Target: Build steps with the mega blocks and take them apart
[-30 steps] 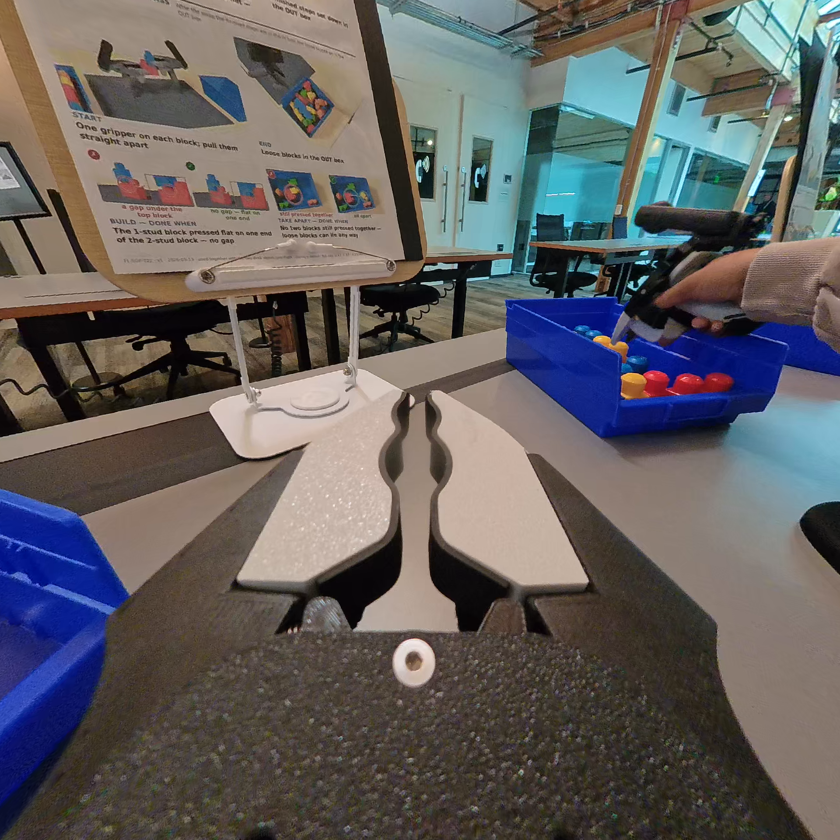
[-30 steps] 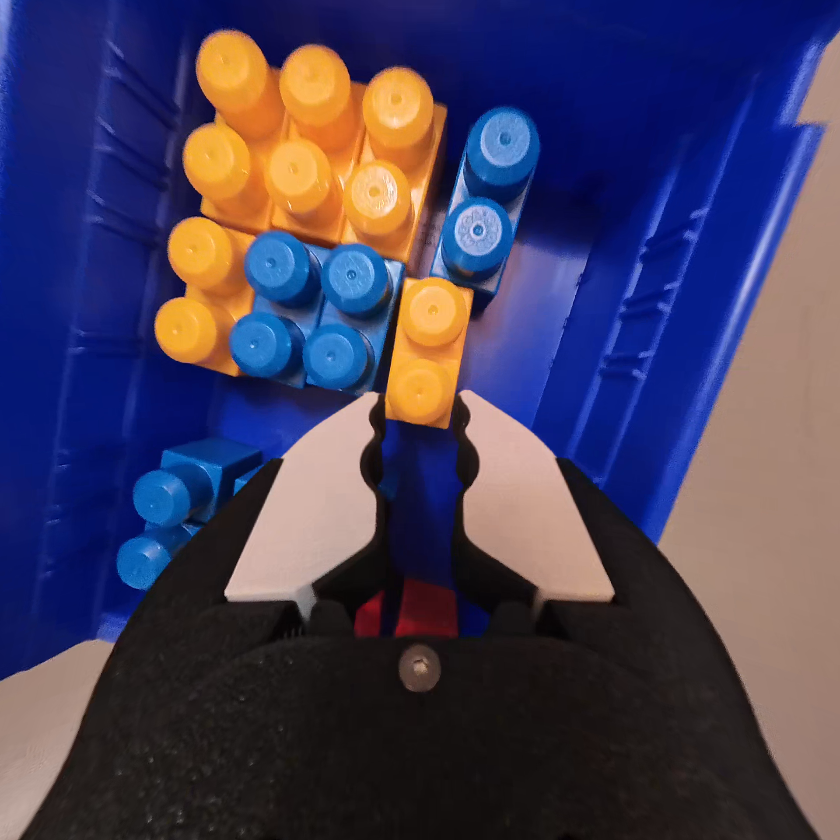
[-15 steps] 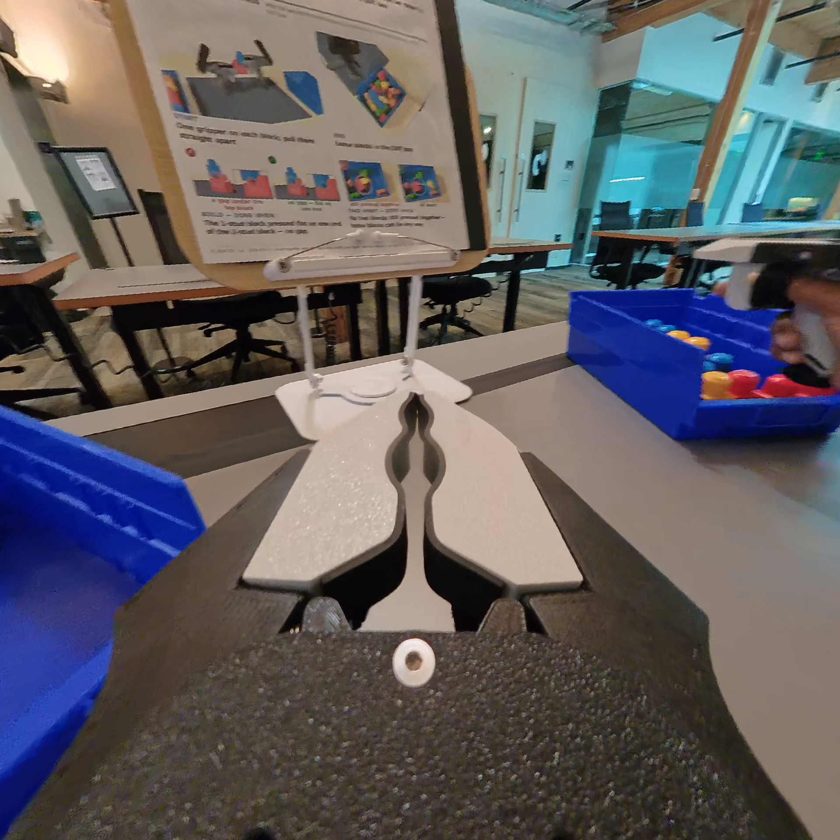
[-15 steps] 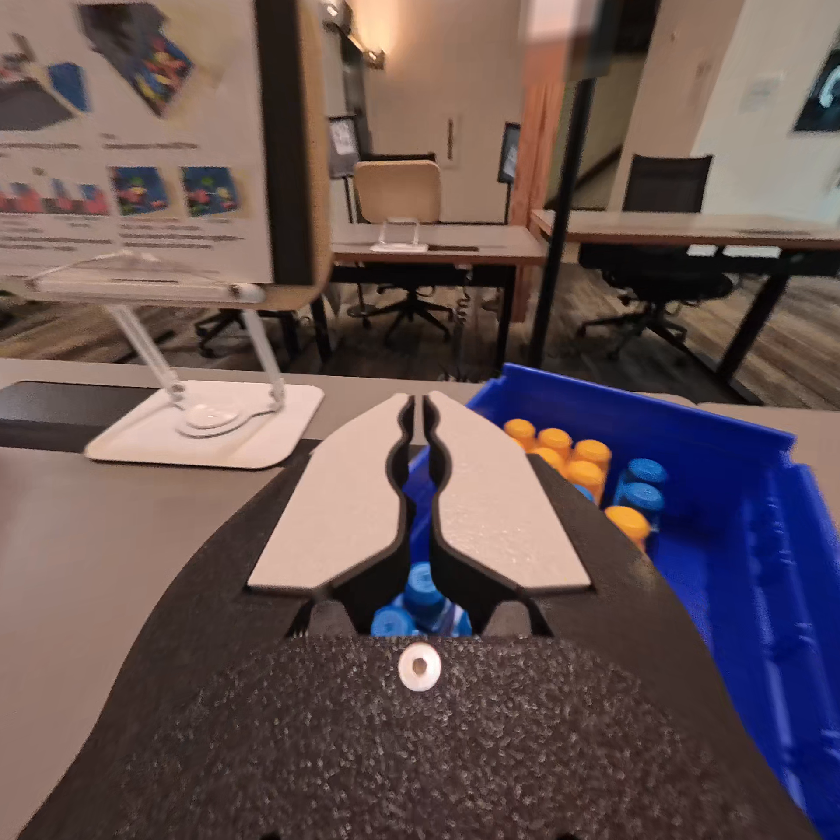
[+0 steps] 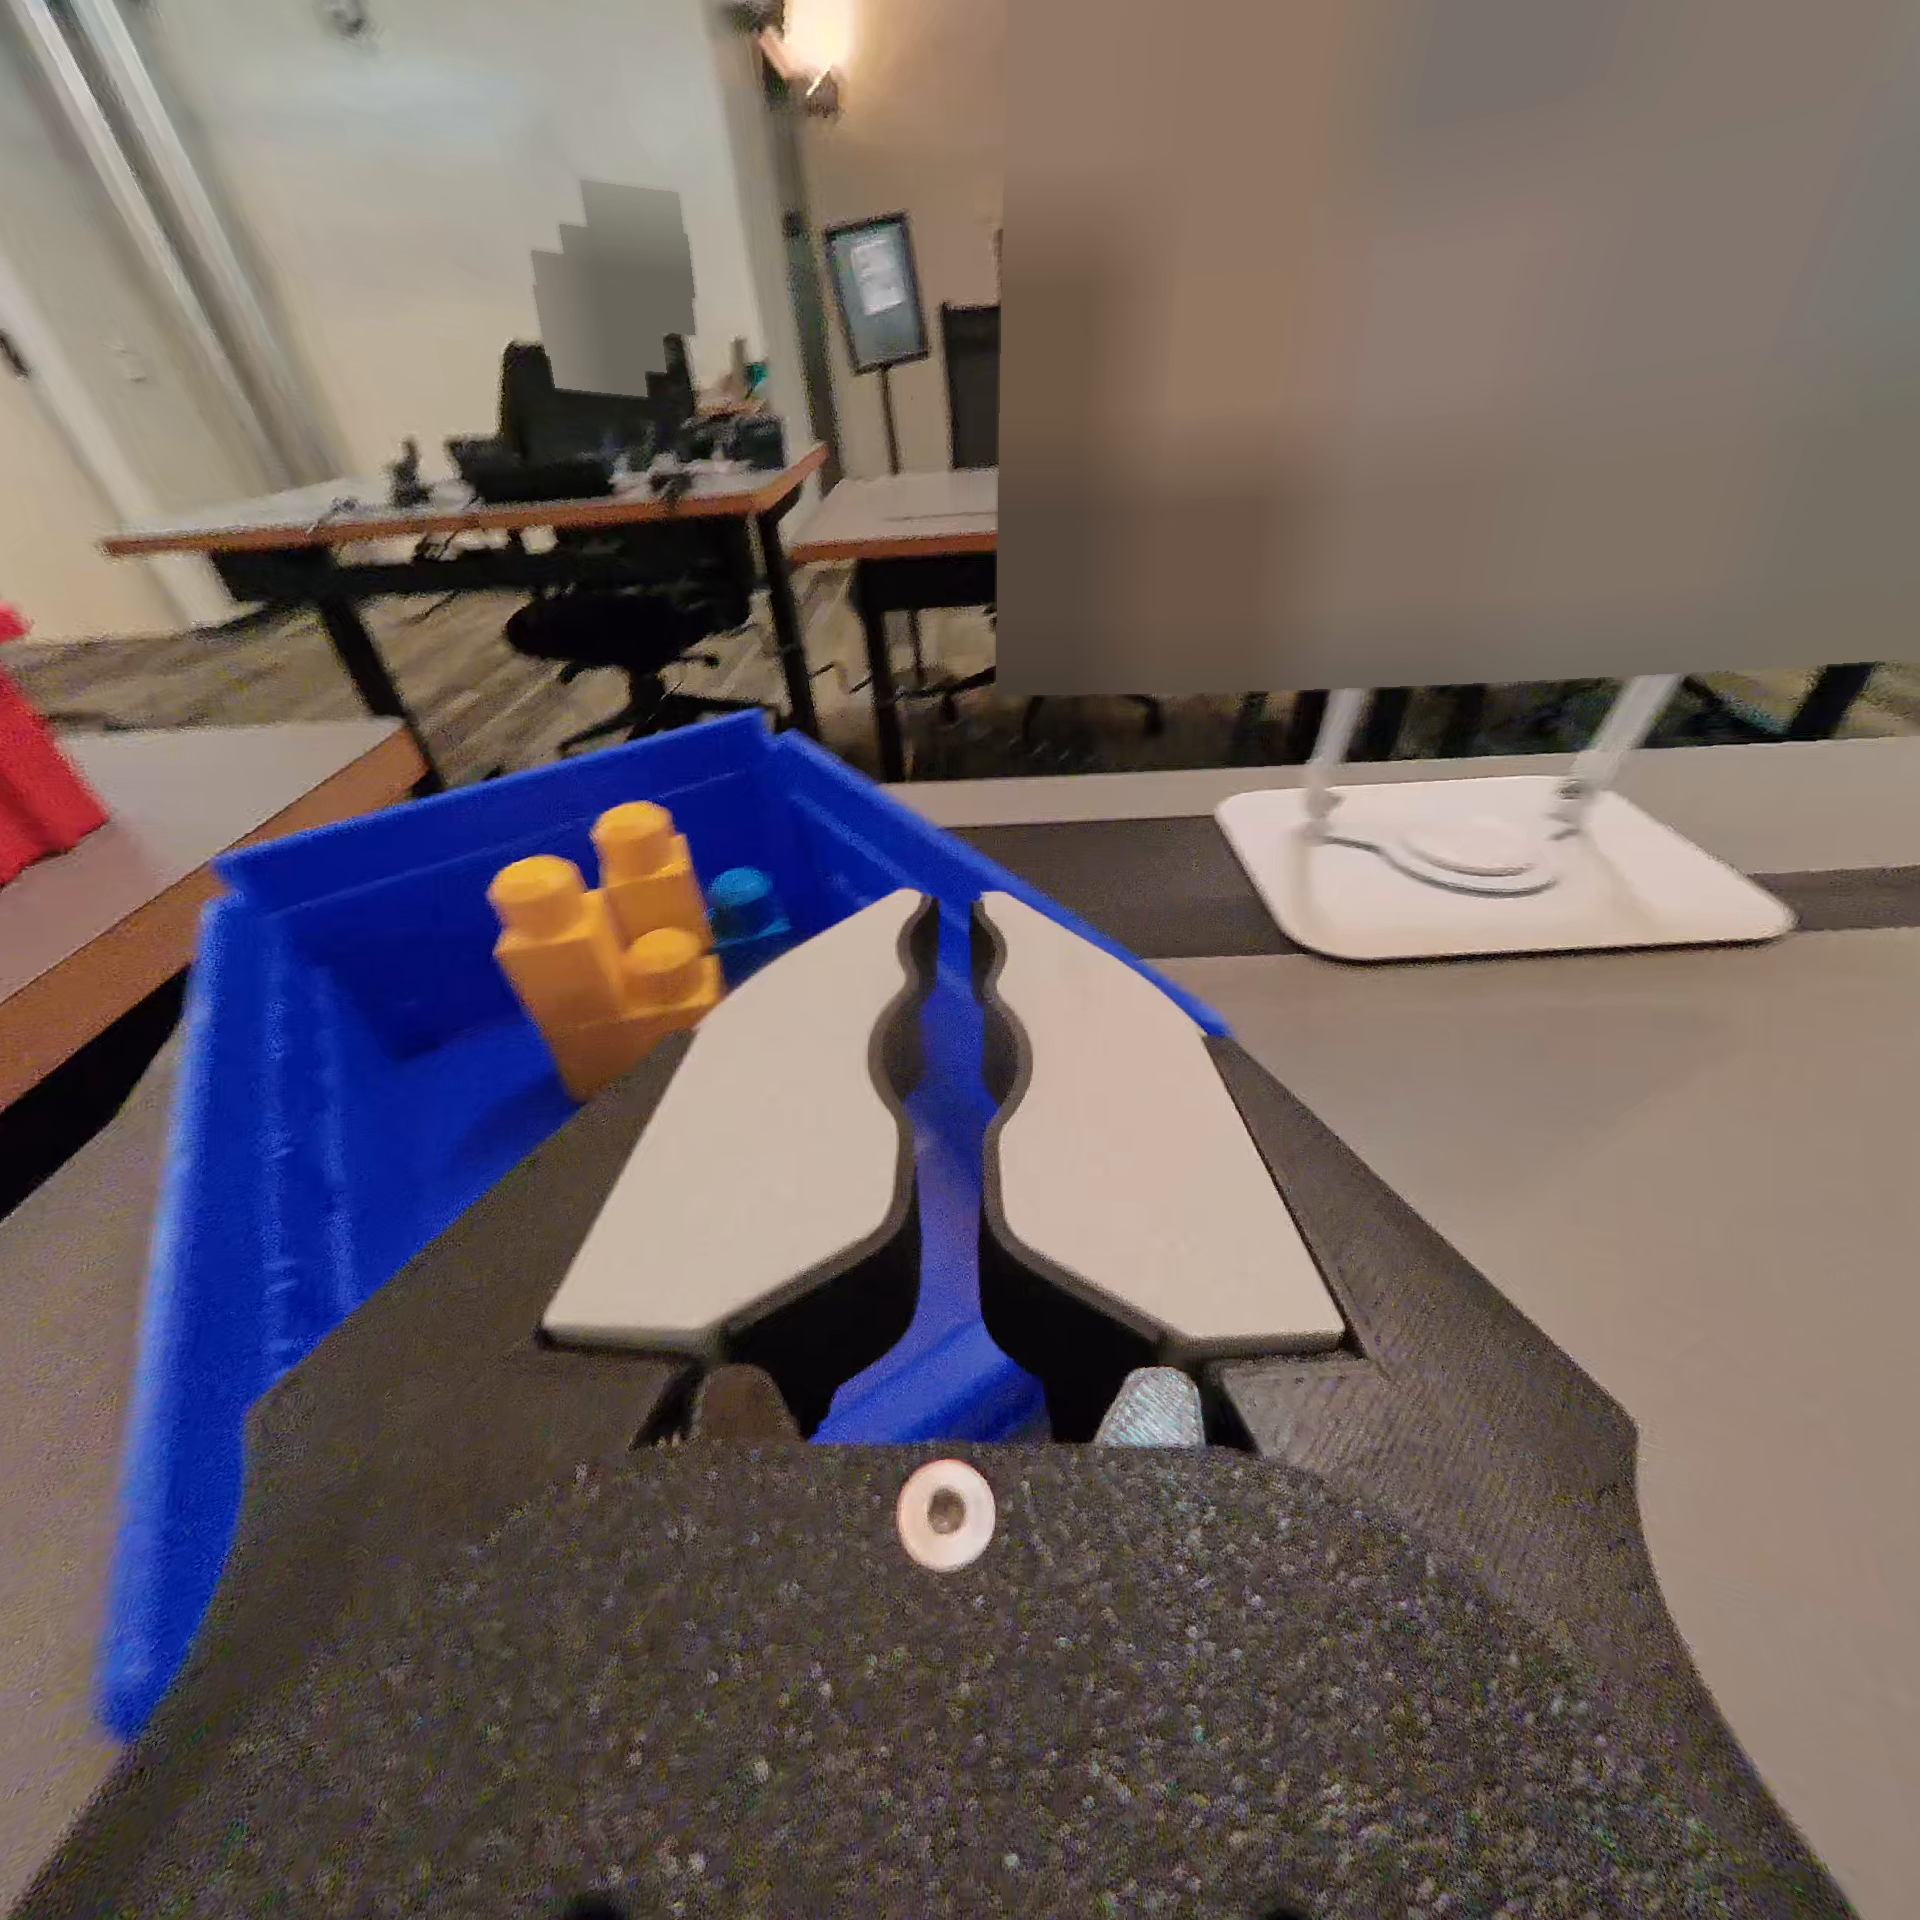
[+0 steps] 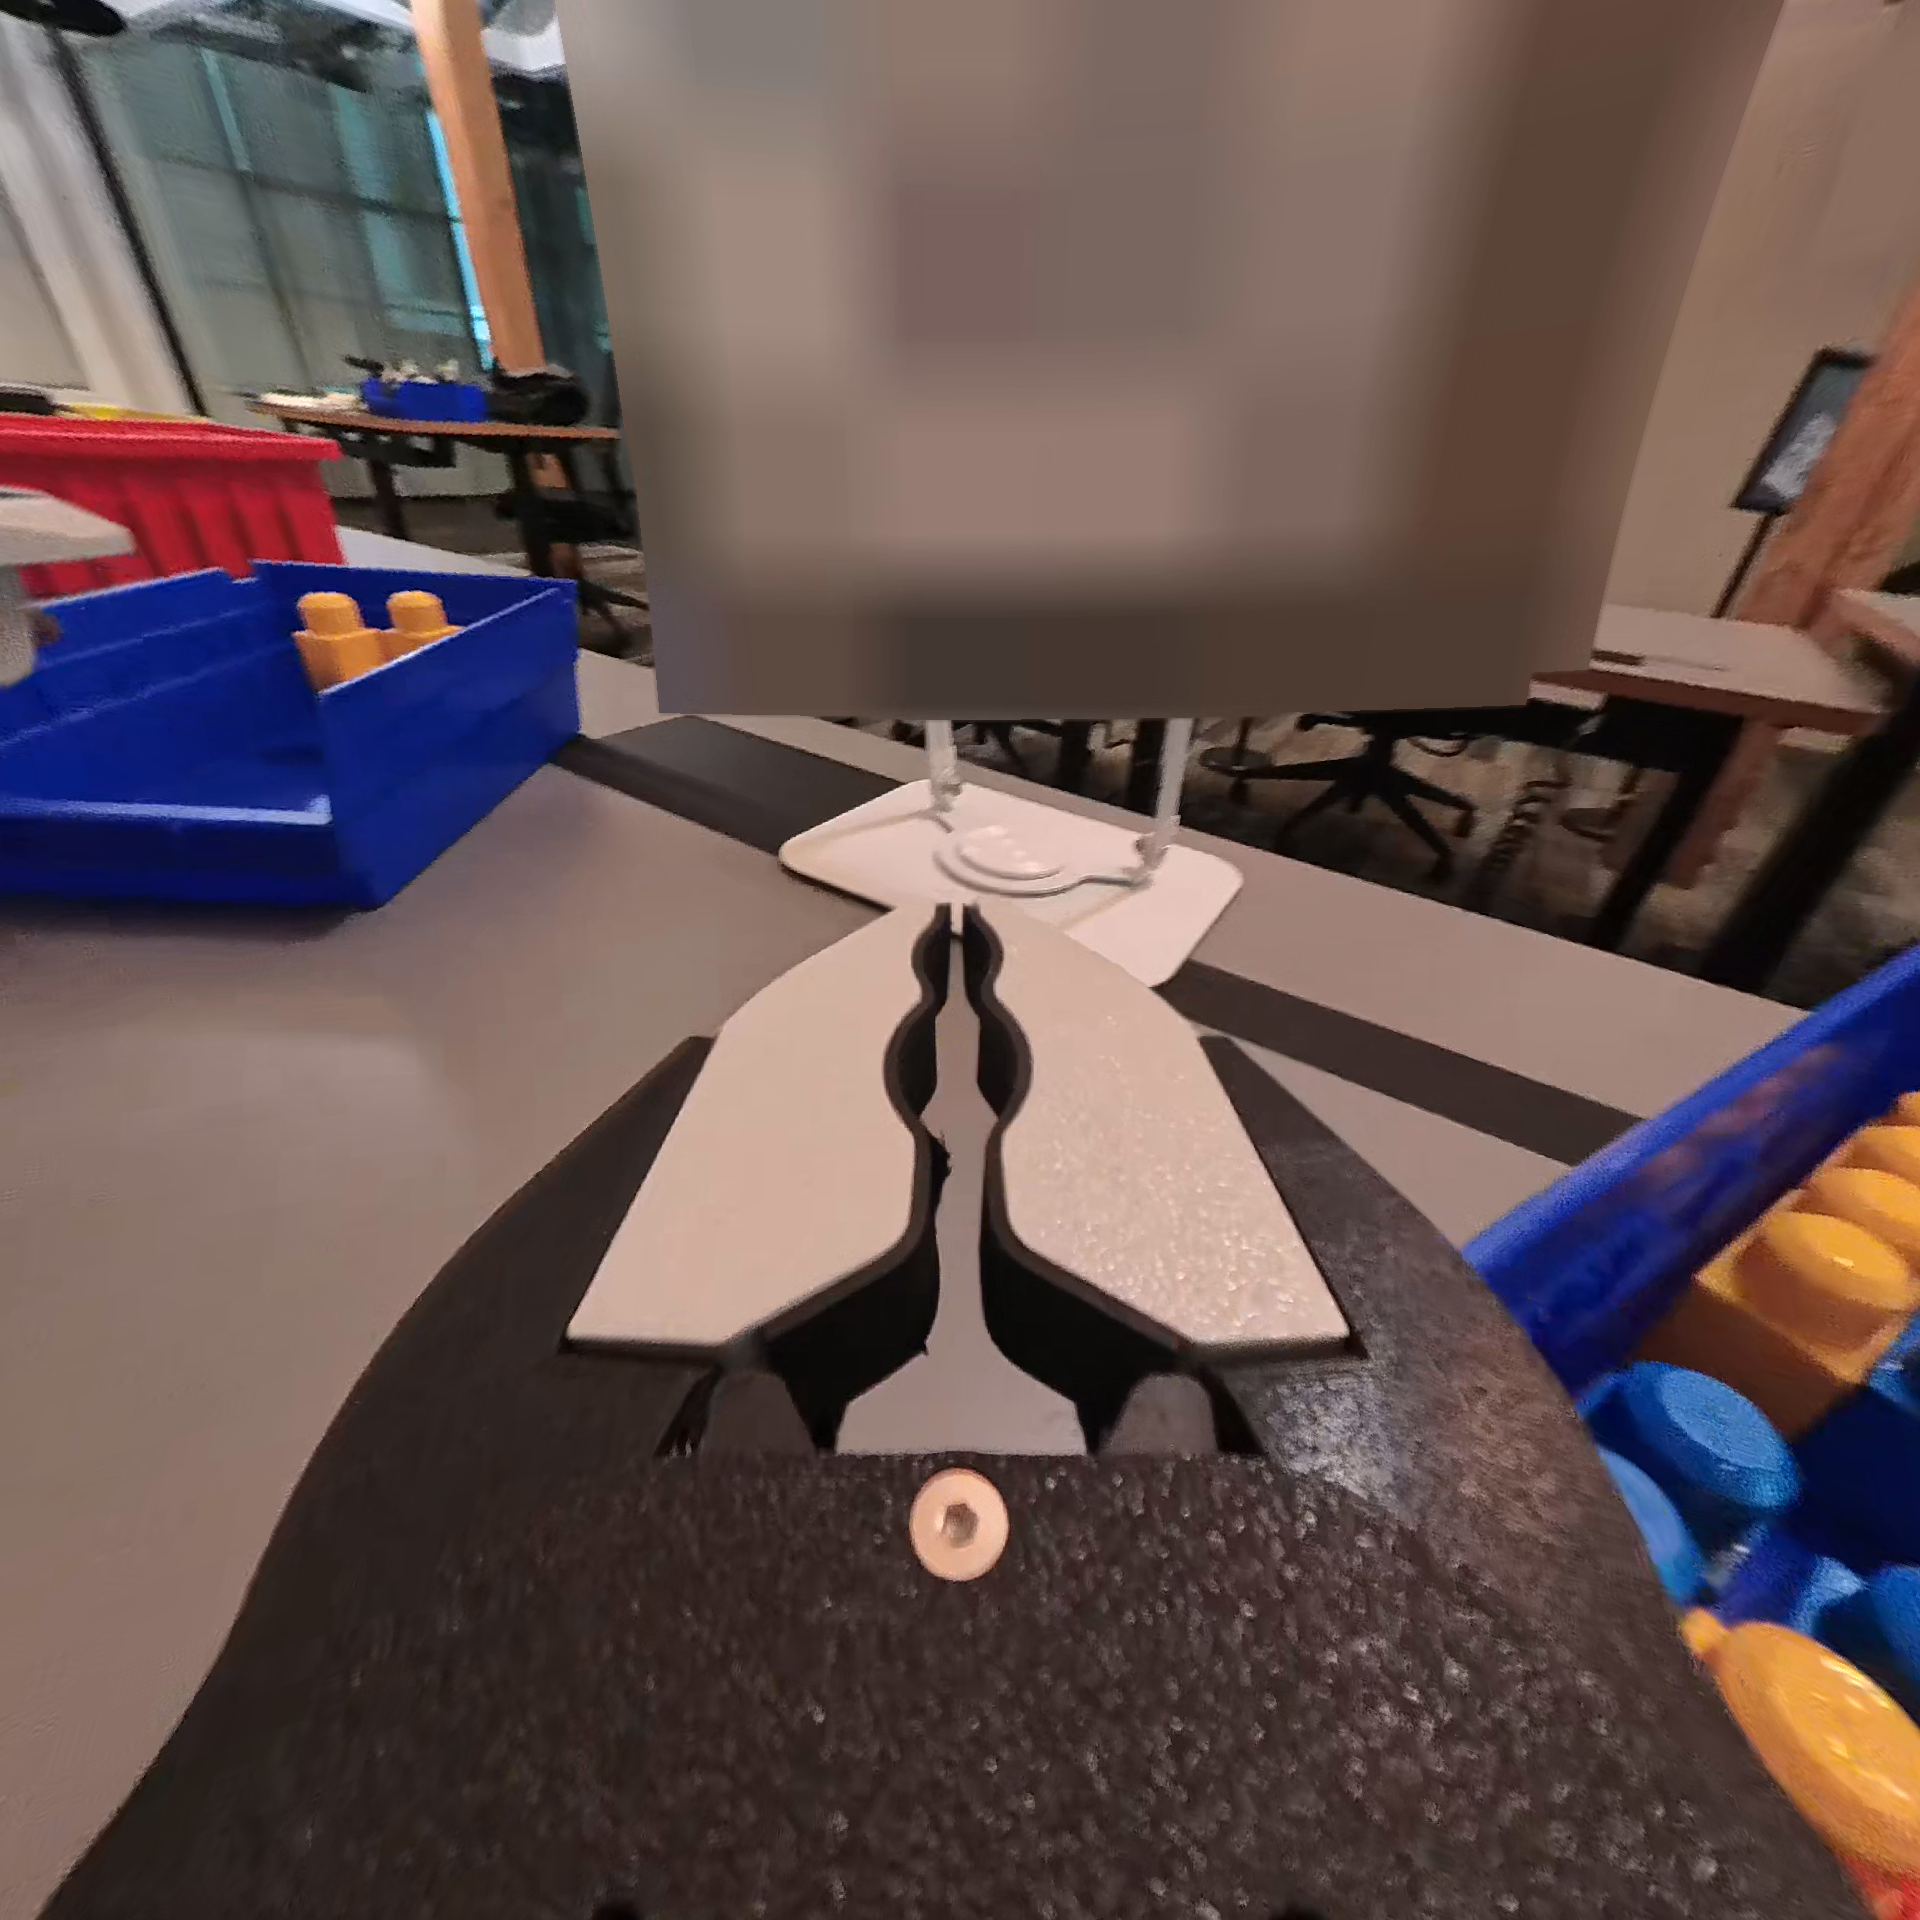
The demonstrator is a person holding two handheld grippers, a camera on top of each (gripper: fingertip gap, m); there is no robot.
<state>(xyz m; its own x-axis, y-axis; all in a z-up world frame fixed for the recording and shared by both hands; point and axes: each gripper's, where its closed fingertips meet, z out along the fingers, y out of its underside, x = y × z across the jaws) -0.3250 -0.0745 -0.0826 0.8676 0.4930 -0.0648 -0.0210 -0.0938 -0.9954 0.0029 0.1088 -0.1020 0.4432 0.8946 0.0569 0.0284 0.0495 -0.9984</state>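
My left gripper (image 5: 954, 914) is shut and empty, over the near right part of a blue bin (image 5: 260, 1091). That bin holds an orange stepped block stack (image 5: 608, 956) and a blue block (image 5: 743, 899) behind it. My right gripper (image 6: 956, 914) is shut and empty above the grey table, pointing at the white stand base (image 6: 1013, 868). At its right, a second blue bin (image 6: 1662, 1195) holds orange blocks (image 6: 1829, 1268) and blue blocks (image 6: 1694, 1444). The left bin (image 6: 343, 748) with the orange stack (image 6: 364, 629) also shows far left in the right wrist view.
A sign board on a white stand (image 5: 1496, 883) stands at the table's back, beside a dark strip (image 6: 1382, 1049) across the table. A red bin (image 6: 177, 488) sits beyond the left bin. The other gripper's tip (image 6: 42, 561) shows at the far left edge. There is about 40 cm between the tips of the two grippers.
My left gripper swung left to the left bin, bringing the orange stack into view. My right gripper lifted out of the right bin, shut, and turned left toward the stand.
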